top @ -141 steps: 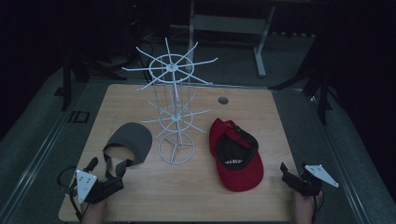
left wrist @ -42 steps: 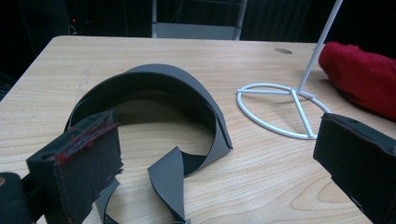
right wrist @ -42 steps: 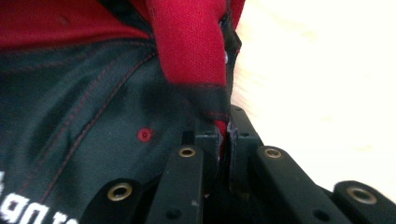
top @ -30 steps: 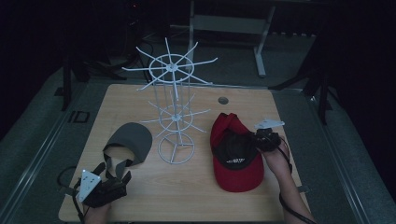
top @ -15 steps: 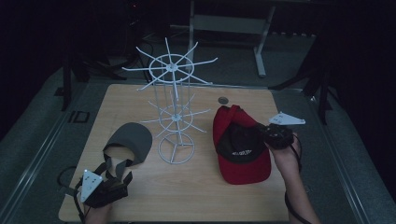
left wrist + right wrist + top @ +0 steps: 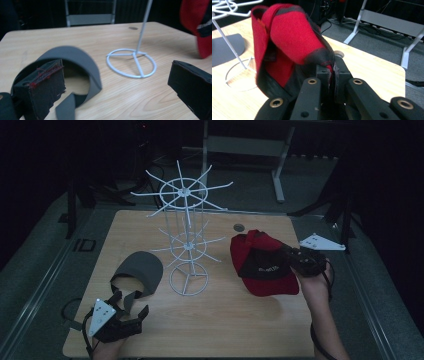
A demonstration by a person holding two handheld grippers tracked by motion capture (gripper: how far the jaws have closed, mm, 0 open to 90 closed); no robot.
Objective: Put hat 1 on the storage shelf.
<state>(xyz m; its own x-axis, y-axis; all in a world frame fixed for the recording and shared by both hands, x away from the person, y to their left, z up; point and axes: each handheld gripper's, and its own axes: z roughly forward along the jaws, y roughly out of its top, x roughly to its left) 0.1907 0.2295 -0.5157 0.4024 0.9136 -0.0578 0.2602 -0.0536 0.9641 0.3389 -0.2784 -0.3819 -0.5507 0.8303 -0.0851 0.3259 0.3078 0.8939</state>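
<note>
A red and black cap (image 6: pixel 262 265) hangs lifted off the wooden table (image 6: pixel 225 320), right of a white wire rack (image 6: pixel 186 240). My right gripper (image 6: pixel 292 260) is shut on the cap's side edge; in the right gripper view the red cap (image 6: pixel 287 42) bunches above the closed jaws of this gripper (image 6: pixel 332 72). A grey cap (image 6: pixel 140 270) lies left of the rack's ring base (image 6: pixel 189 279). My left gripper (image 6: pixel 132 312) stands open near the table's front left, just in front of the grey cap (image 6: pixel 72 62), nothing between its pads (image 6: pixel 47 87).
The rack's spokes (image 6: pixel 182 187) spread wide above the table's middle. A small round hole (image 6: pixel 239 227) sits at the table's back edge. A grey metal frame (image 6: pixel 245 145) stands beyond the table. The ring base (image 6: pixel 131 62) lies ahead of the left gripper.
My right gripper has risen and drawn rightward with the red cap, lifting it off the table. The left gripper has lifted a little near the grey cap.
</note>
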